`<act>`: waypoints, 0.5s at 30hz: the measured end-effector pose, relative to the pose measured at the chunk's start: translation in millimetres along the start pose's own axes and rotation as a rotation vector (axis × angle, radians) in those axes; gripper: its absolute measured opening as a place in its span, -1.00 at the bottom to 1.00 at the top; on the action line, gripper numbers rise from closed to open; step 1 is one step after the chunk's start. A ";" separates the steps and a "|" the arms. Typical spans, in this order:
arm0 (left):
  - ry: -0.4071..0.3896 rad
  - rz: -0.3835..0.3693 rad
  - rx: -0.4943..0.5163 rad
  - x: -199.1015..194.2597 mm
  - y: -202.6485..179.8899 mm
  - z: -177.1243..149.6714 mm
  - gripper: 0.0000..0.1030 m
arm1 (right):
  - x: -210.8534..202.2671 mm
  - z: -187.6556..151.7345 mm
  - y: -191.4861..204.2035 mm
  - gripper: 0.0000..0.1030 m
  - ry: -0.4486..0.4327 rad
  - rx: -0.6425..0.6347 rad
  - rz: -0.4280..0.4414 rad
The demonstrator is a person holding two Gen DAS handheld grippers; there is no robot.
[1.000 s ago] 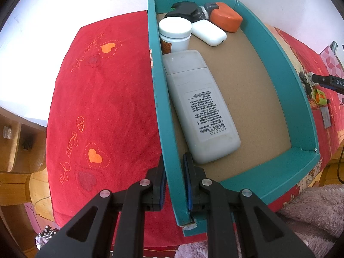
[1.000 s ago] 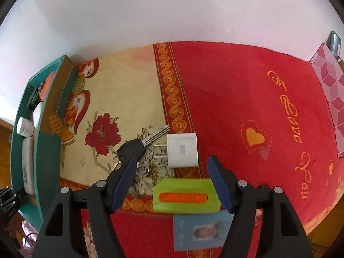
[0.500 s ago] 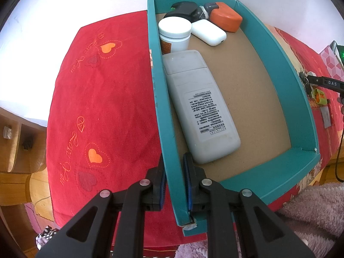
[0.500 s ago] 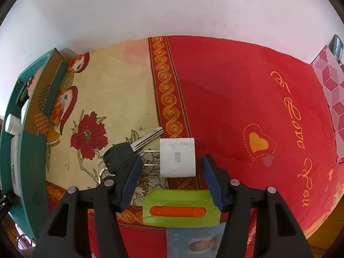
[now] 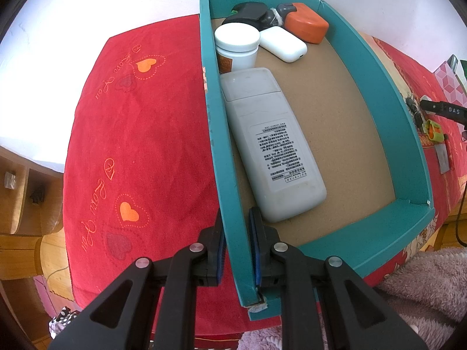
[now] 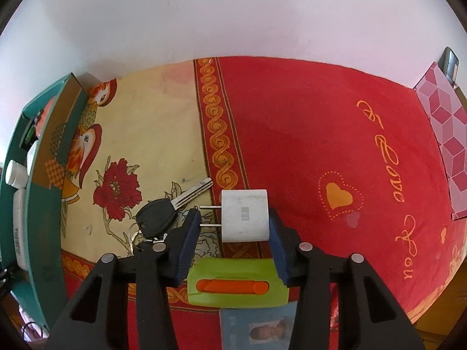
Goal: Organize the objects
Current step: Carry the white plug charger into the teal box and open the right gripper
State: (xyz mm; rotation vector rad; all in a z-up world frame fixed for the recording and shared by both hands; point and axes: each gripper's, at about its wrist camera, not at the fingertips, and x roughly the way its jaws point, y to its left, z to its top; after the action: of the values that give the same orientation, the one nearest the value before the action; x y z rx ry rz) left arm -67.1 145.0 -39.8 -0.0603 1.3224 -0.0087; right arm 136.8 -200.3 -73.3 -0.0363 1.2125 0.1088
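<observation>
My left gripper [image 5: 236, 218] is shut on the left wall of a teal box [image 5: 408, 134]. Inside the box lie a grey remote [image 5: 271, 151], a white jar [image 5: 237, 43], a white case [image 5: 283, 43], an orange case [image 5: 306, 26] and a black object [image 5: 251, 11]. On the patterned cloth, my right gripper [image 6: 233, 221] is closing around a white charger plug [image 6: 243, 214], which lies between its jaws with the prongs pointing left. The right pad is at the plug's side, the left pad at the prong tips. A black-headed key bunch [image 6: 157, 218] lies just left.
A green holder with an orange slider [image 6: 236, 285] and a photo card [image 6: 259, 326] lie under the right gripper. The teal box [image 6: 43, 248] stands at the far left. A pink patterned sheet [image 6: 446, 145] is at the right. Wooden shelves [image 5: 20, 204] and a fluffy blanket [image 5: 423, 291] border the cloth.
The right gripper has moved forward over the charger plug and its jaws have narrowed around it. The left gripper and the box have stayed still.
</observation>
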 end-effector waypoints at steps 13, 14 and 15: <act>0.000 0.000 -0.001 0.0 0.0 0.0 -0.75 | -53.9 2.1 46.2 -0.10 -0.066 -0.118 0.105; -0.001 0.000 -0.001 0.0 0.0 0.0 -0.75 | -57.4 2.3 52.3 -0.10 -0.070 -0.135 0.117; -0.001 0.000 -0.001 0.0 0.0 0.0 -0.75 | -58.8 4.0 68.5 -0.10 -0.075 -0.157 0.131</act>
State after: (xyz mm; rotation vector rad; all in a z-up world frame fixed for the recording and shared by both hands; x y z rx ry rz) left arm -67.1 145.0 -39.9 -0.0611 1.3216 -0.0084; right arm 113.1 -135.6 -14.8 -0.0888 1.1289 0.3174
